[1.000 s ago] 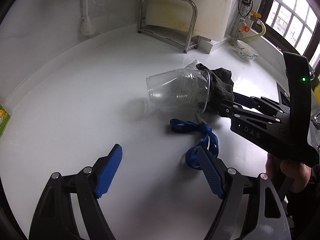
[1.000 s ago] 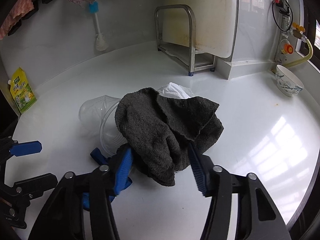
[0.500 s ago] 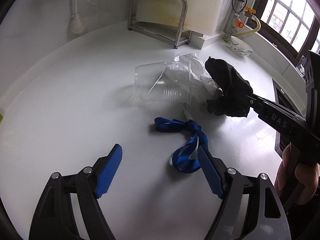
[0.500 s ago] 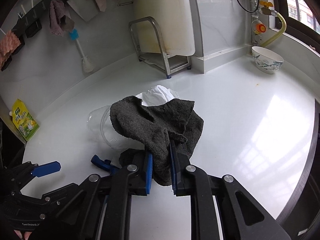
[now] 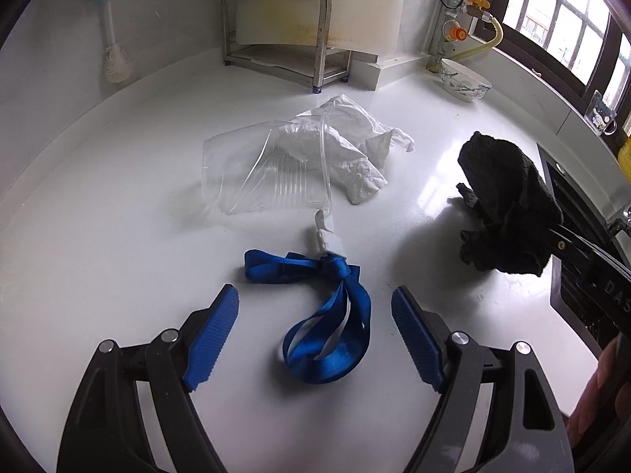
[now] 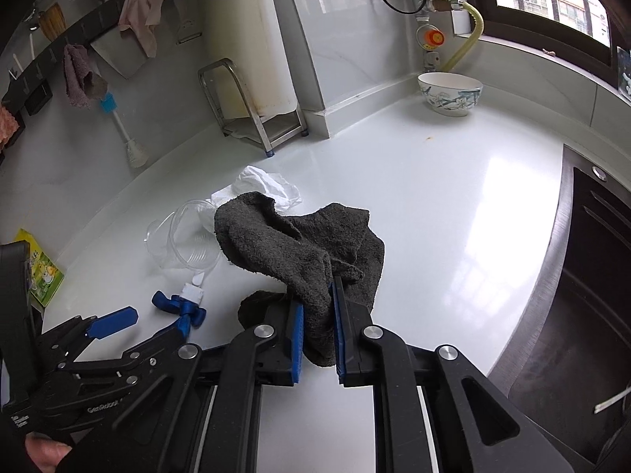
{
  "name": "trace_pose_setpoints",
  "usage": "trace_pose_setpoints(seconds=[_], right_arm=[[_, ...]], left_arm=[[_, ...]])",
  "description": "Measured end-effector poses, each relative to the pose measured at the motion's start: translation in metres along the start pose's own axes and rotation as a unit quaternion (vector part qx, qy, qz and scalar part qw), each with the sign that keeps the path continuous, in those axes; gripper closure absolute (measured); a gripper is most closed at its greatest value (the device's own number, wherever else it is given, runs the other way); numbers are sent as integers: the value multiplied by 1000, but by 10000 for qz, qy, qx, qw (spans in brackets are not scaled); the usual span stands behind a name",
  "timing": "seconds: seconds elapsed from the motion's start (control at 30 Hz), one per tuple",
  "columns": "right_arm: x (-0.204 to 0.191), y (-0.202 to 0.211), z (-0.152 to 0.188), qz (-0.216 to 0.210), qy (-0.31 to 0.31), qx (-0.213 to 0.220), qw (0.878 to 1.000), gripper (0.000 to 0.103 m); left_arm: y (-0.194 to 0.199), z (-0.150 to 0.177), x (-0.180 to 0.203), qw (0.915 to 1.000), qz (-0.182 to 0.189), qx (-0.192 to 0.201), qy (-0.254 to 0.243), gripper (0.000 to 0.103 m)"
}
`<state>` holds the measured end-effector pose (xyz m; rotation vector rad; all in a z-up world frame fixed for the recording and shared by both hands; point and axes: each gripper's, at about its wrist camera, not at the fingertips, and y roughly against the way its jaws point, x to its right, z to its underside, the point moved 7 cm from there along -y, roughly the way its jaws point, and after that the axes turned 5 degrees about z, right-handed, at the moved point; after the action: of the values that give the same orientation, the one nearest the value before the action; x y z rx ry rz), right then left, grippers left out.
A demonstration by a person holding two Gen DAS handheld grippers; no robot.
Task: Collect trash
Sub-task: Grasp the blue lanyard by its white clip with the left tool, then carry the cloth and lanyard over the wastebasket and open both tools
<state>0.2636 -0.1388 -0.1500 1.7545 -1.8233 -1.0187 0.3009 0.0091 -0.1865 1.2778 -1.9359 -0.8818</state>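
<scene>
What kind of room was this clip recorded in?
Most likely a home kitchen: a white counter with a patterned bowl by the window, a bottle brush hanging on the wall, and a gas valve with a yellow hose in the corner.

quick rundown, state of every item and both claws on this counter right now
left claw: open, hovering over the blue strap
right claw: shut on the dark rag
dark rag: bunched, lifted off the counter
plastic cup: on its side, crumpled
white tissue: crumpled, at the cup's mouth
blue strap: knotted, lying loose
bowl: upright by the wall
</scene>
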Motion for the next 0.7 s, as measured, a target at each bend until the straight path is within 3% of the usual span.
trace_pose_setpoints(seconds=[0.1, 0.23, 0.3, 0.43, 0.7], right_arm=[[4, 7, 6, 56, -28, 19, 10000, 91], [8, 13, 9, 79, -112, 44, 9999, 91], [9, 16, 11, 89, -138, 51, 9999, 91], [8, 20, 15, 77, -157, 50, 9998, 91], [-1, 35, 28, -10, -138, 33, 9999, 91]], left_arm=[[-8, -4, 1, 10000, -20, -21, 30, 31], [-18, -5, 3, 9999, -113, -111, -15, 54], [-19, -5, 4, 9998, -174, -92, -59, 60], [-20, -5, 10, 9999, -57, -122, -92, 93], [4, 5, 13, 9999, -7, -24, -160, 94]])
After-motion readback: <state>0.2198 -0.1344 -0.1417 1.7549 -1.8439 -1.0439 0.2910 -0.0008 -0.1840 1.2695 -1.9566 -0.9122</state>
